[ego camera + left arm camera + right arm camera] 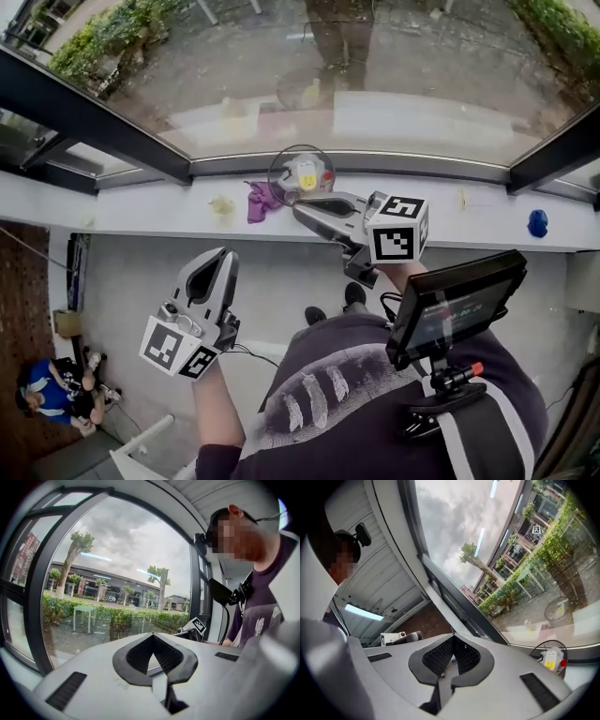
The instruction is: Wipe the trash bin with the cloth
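A purple cloth (pixel 261 200) lies crumpled on the white window sill (pixel 141 216). Right beside it stands a small clear round bin (pixel 302 172) with a white and yellow item inside; the right gripper view shows that item (pixel 553 659) low at the right. My right gripper (pixel 300 208) is shut and empty, its tips over the sill just right of the cloth and in front of the bin. Lower left, my left gripper (pixel 217 257) is also shut and empty, held away from the sill. The closed pads hold nothing in the left gripper view (pixel 153 644) or the right gripper view (pixel 452 641).
The window glass (pixel 375 66) rises right behind the sill. A small yellowish scrap (pixel 221 204) lies left of the cloth and a blue object (pixel 537 222) at the sill's right end. A small screen (pixel 455 305) is clipped to my chest. A person (pixel 52 389) is far below left.
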Demonstrator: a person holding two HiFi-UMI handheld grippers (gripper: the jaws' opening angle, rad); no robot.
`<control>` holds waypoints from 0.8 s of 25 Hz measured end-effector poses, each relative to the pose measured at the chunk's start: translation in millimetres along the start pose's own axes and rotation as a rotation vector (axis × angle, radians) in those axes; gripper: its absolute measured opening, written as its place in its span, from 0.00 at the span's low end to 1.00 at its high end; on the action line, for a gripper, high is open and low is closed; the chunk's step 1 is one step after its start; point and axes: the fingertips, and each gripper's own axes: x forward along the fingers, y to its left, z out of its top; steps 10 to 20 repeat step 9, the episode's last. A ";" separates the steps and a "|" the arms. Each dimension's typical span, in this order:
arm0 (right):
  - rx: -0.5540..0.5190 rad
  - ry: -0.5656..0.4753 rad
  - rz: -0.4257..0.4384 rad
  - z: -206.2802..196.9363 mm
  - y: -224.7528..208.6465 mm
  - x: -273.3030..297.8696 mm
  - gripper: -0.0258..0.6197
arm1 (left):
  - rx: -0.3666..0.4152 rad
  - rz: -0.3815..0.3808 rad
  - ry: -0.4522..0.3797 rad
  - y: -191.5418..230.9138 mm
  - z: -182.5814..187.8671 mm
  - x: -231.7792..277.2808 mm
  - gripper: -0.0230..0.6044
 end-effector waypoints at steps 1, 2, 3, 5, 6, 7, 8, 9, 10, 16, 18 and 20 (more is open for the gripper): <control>0.011 0.004 0.023 -1.4 8.7 6.5 0.04 | 0.001 0.015 0.004 1.8 -2.2 -7.8 0.03; 0.023 0.006 0.047 -2.5 18.9 11.8 0.04 | 0.007 0.030 0.007 2.9 -4.2 -15.6 0.03; 0.029 0.007 0.067 -4.2 29.8 16.2 0.04 | 0.013 0.045 0.010 3.2 -6.0 -23.8 0.03; 0.018 0.012 0.080 -12.8 49.6 22.7 0.04 | 0.015 0.069 0.008 3.2 -10.1 -43.0 0.03; 0.008 0.015 0.077 -19.0 58.2 25.5 0.04 | 0.011 0.075 0.003 3.1 -12.4 -53.9 0.03; 0.001 0.018 0.074 -25.6 66.5 28.4 0.04 | 0.006 0.080 -0.002 3.0 -14.8 -65.2 0.03; -0.004 0.020 0.072 -32.2 74.6 31.5 0.04 | 0.001 0.083 -0.008 3.0 -17.3 -76.8 0.03; -0.009 0.022 0.070 -38.6 82.7 34.8 0.04 | -0.004 0.086 -0.013 3.1 -19.8 -88.4 0.03; -0.009 0.022 0.070 -38.6 82.7 34.8 0.04 | -0.004 0.086 -0.013 3.1 -19.8 -88.4 0.03; -0.009 0.022 0.070 -38.6 82.7 34.8 0.04 | -0.004 0.086 -0.013 3.1 -19.8 -88.4 0.03; -0.009 0.022 0.070 -38.6 82.7 34.8 0.04 | -0.004 0.086 -0.013 3.1 -19.8 -88.4 0.03; -0.009 0.022 0.070 -38.6 82.7 34.8 0.04 | -0.004 0.086 -0.013 3.1 -19.8 -88.4 0.03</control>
